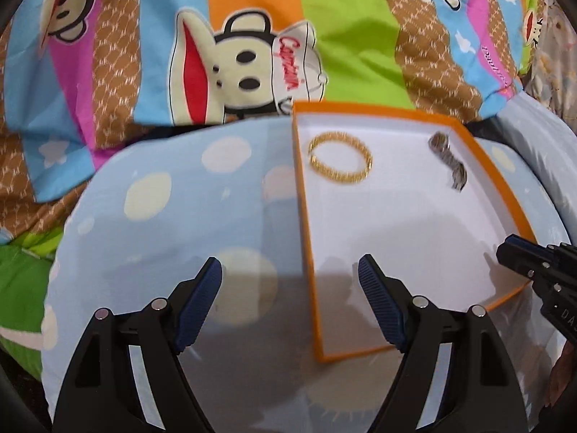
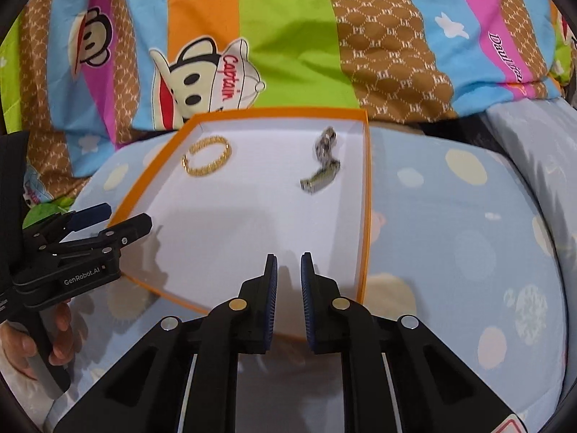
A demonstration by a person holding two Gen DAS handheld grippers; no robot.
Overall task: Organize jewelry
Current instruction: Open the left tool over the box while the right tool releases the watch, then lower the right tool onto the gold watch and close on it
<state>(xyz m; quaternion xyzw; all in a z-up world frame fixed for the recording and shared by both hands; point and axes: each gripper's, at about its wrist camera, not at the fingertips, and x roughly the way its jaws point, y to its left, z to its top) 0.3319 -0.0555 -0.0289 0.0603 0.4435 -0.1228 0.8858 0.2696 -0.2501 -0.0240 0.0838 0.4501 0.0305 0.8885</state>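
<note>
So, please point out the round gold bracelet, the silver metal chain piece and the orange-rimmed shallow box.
Round gold bracelet (image 2: pixel 206 156): right wrist view, on its near band.
Silver metal chain piece (image 2: pixel 322 179): right wrist view, on its lower flat end.
Orange-rimmed shallow box (image 1: pixel 304 195): left wrist view, on its left rim.

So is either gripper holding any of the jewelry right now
No, nothing is held. The left gripper is wide open and the right gripper has a narrow empty gap. The gold bracelet and silver chain lie in the orange box.
</note>
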